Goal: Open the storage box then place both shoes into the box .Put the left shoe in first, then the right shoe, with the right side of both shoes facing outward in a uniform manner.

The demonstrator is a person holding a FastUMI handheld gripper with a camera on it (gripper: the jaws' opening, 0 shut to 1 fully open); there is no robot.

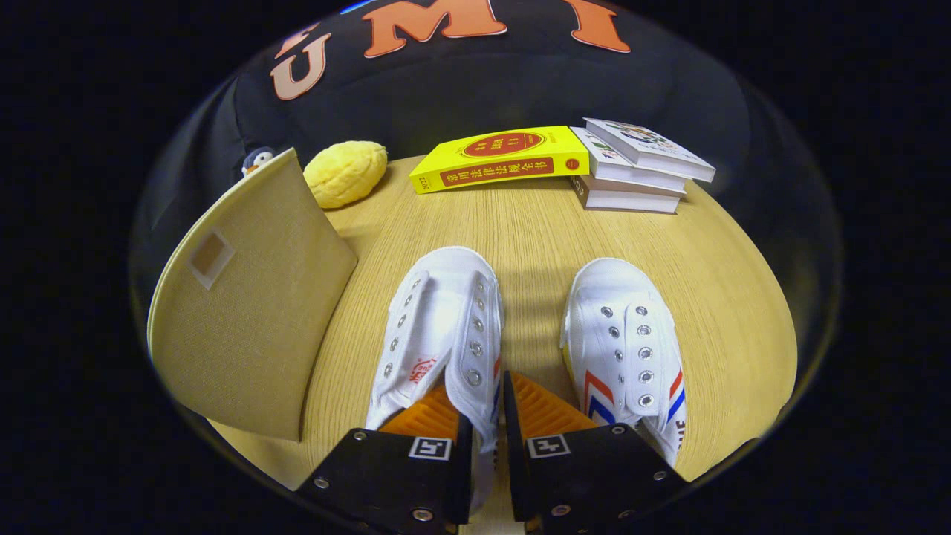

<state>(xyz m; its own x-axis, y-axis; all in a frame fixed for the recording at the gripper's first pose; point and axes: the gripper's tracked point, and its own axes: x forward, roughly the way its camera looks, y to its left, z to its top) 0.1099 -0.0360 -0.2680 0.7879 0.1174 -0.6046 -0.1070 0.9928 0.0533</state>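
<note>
- Gripper, nearest: fingers drawn close together with the inner side wall of the left-hand shoe pinched between them, one finger inside the shoe's opening and the other outside it; the grip sits on the eyelet edge near the heel, probably because the thin canvas there gives a firm hold for lifting
- Left-hand shoe, just ahead of the fingers: white canvas, no laces, toe pointing to the far side, resting on the table; judged the first one due for the box
- Right-hand shoe, just beside the gripper on the right: same white canvas with red and blue stripes on its side, toe also away, standing apart from its mate and untouched, left for the second trip
- Storage box, near left: beige fabric, a flat panel raised and tilted toward the shoes; whether this is the lid already lifted I cannot tell, and the inside is hidden
- Table: pale wood grain, bearing everything
- Yellow plush, far left, beyond the box
- Yellow book, far centre, lying flat
- Stack of books, far right, touching the yellow book, clear of the working area
</note>
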